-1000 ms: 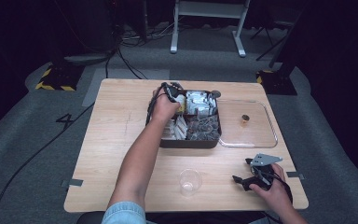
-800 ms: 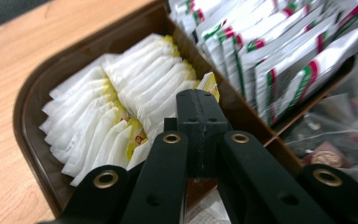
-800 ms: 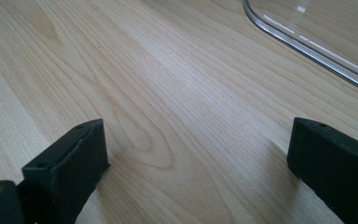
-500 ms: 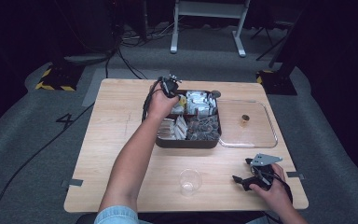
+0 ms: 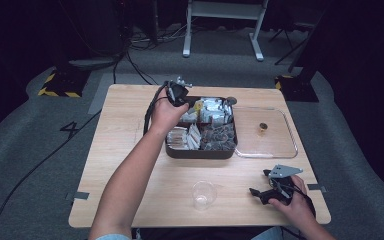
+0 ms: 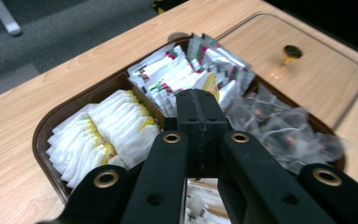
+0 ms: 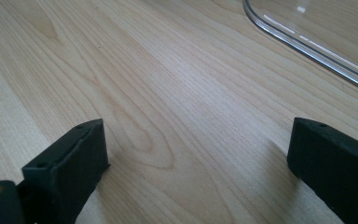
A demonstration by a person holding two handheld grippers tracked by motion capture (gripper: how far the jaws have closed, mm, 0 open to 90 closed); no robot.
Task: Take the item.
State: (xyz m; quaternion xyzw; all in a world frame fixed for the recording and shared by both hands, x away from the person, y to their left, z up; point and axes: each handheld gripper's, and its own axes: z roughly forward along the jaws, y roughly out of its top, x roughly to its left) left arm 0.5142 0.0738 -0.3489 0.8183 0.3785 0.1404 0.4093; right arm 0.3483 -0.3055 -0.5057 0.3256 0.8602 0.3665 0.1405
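Black left gripper (image 6: 200, 116) jaws pressed together, seemingly pinching a yellow-marked sachet (image 6: 210, 85), above the brown tray (image 6: 51, 126); right gripper (image 7: 198, 163) jaws apart on the table (image 7: 168, 93).

Matt wood table (image 5: 130, 170), glossy plastic lid (image 5: 280, 147)

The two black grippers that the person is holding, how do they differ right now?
The left gripper has its jaws shut together, while the right gripper has its jaws wide apart. The left gripper is lifted above the brown tray of sachets, while the right gripper sits low over bare table near the clear lid. Both are black, two-jawed and hand-held.
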